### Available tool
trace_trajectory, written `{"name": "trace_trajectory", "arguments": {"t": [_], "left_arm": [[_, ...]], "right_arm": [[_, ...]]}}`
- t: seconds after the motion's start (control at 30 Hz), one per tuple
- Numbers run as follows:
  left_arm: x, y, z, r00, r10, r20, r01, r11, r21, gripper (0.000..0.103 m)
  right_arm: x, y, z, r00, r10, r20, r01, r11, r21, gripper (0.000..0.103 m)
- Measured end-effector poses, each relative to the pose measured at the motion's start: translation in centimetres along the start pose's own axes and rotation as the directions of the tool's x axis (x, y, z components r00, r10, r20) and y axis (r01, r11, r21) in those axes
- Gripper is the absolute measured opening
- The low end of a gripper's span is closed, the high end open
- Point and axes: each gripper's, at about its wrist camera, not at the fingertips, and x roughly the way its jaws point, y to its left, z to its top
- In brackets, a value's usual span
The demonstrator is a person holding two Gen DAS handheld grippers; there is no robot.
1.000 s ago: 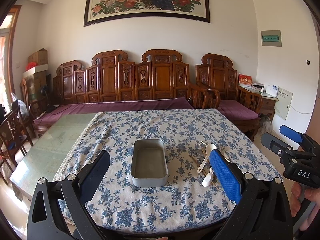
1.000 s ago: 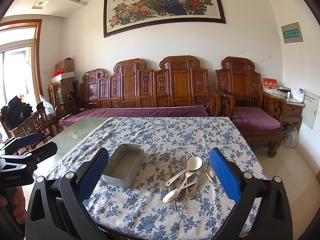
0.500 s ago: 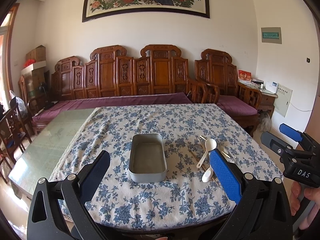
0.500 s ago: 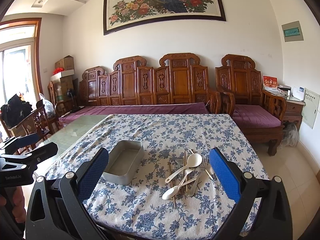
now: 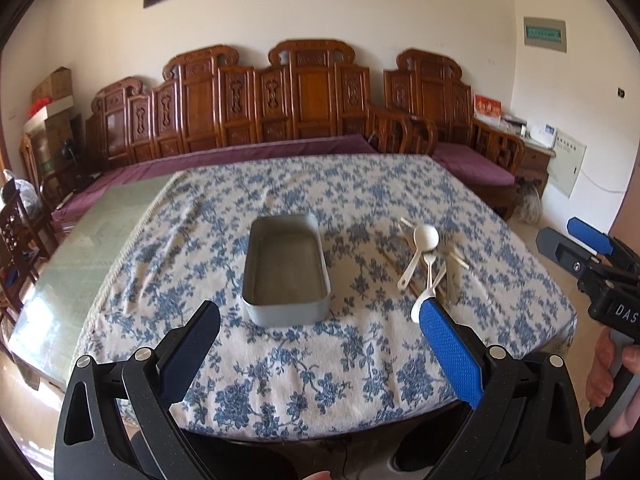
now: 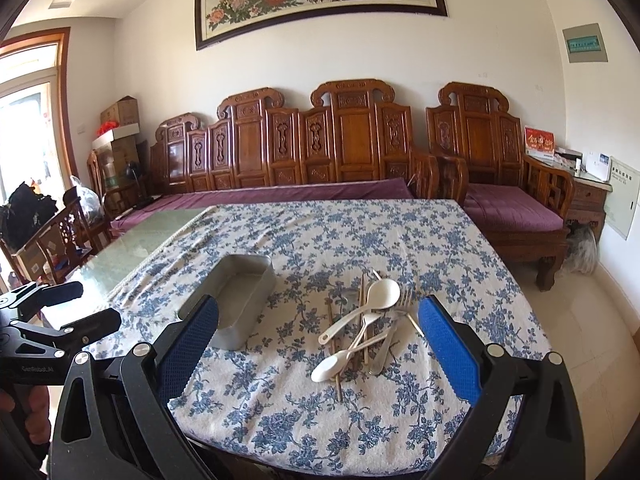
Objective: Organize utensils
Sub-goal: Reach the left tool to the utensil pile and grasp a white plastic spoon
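Both grippers hang spread wide and empty. The metal tin (image 5: 286,266) lies ahead of the left gripper (image 5: 318,328); the utensil pile (image 6: 366,322) lies just beyond the right gripper (image 6: 318,326).

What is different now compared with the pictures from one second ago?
Both wrist views have tilted down and drawn nearer the table: the painting has slid up out of frame, while the metal tin and the utensil pile sit higher and look larger. Nothing was grasped or released. The left gripper and right gripper stay open; tin and utensils lie as before.
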Motion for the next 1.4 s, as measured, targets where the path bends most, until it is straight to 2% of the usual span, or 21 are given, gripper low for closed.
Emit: {"name": "trace_trajectory", "arguments": {"t": [0.27,0.43,0.63,0.87,1.1,1.27,1.4], "left_arm": [[3.2,-0.4,-0.7,0.997,-0.031,-0.076,0.032,0.999,0.012,0.097],[6.3,-0.8,-1.1,0.986,-0.048,-0.158,0.054,0.998,0.03,0.097],[9.4,-1.8,-1.8,0.98,-0.062,-0.188,0.074,0.996,0.056,0.097],[12.2,-2.7,-1.4,0.972,-0.081,-0.221,0.105,0.99,0.097,0.097],[14.6,-4.2,-0.3,0.968,-0.13,-0.217,0.161,0.978,0.133,0.097],[15.9,-5.7,0.1,0.95,-0.21,-0.233,0.248,0.957,0.148,0.097],[17.3,-6.9,0.0,0.931,-0.249,-0.266,0.297,0.942,0.156,0.096]], "right_arm": [[3.0,-1.7,-1.6,0.998,-0.021,-0.052,0.022,1.0,0.006,0.098],[5.4,-2.9,-2.6,0.995,-0.043,-0.093,0.044,0.999,0.008,0.098],[7.9,-4.7,-4.3,0.986,-0.068,-0.152,0.072,0.997,0.019,0.094],[10.9,-7.0,-5.7,0.972,-0.072,-0.225,0.083,0.996,0.04,0.076],[12.8,-8.7,-6.8,0.959,-0.086,-0.271,0.105,0.993,0.058,0.074],[13.5,-9.3,-6.8,0.948,-0.091,-0.304,0.115,0.991,0.065,0.071],[14.5,-10.2,-6.1,0.934,-0.103,-0.341,0.132,0.989,0.062,0.061]]}}
